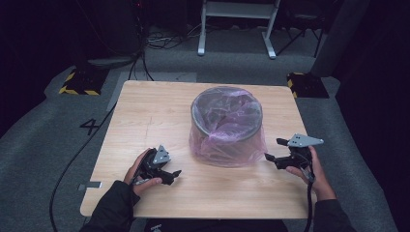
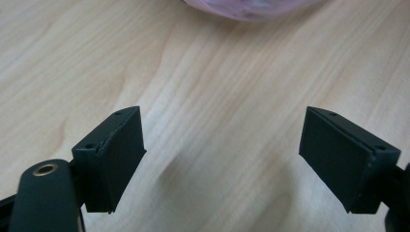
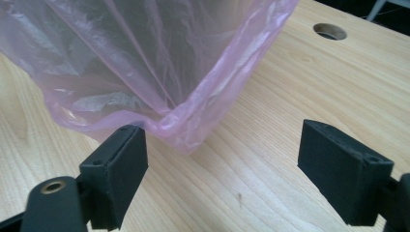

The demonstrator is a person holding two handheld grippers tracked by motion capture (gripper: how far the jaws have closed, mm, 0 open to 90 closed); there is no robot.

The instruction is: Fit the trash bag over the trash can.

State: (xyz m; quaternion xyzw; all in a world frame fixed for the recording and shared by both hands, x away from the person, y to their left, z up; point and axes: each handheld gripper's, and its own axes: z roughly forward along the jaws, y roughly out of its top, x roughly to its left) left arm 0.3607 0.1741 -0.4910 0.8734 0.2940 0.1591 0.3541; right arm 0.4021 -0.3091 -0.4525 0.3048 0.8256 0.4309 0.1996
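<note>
Round grey bin (image 1: 226,126) draped in a thin translucent pink plastic bag (image 1: 251,150), stood upright near the middle of the light wooden surface (image 1: 145,121), slightly toward the right. Bag pulled over the rim, hung down the outside wall, skirt bunched on the surface around the base. In the right gripper view, a folded corner of the bag (image 3: 183,130) sagged to the surface just ahead of the jaws.

Right hand-held gripper (image 1: 278,151): sat just beside the bag's lower right edge, jaws pointed at it. Jaws spread wide, released, nothing clamped; bag's hem close to one pad (image 3: 121,164), contact not resolvable. Held by the right hand (image 1: 309,169), dark sleeve, cable trailing off the near edge.

Left hand-held gripper (image 1: 170,175): rested low over the surface at near left, apart from the bin, tips aimed toward the bag's base. Jaws spread wide, released, bare wood between the pads (image 2: 116,154); pink bag edge (image 2: 251,7) seen at the top of the left gripper view. Gripped by the left hand (image 1: 140,171).

Round hole (image 3: 329,31) noted in the surface beyond the bag. Grey carpet floor (image 1: 43,140) around, black cable (image 1: 77,154) running along the left, white frame legs (image 1: 237,29) at the back.
</note>
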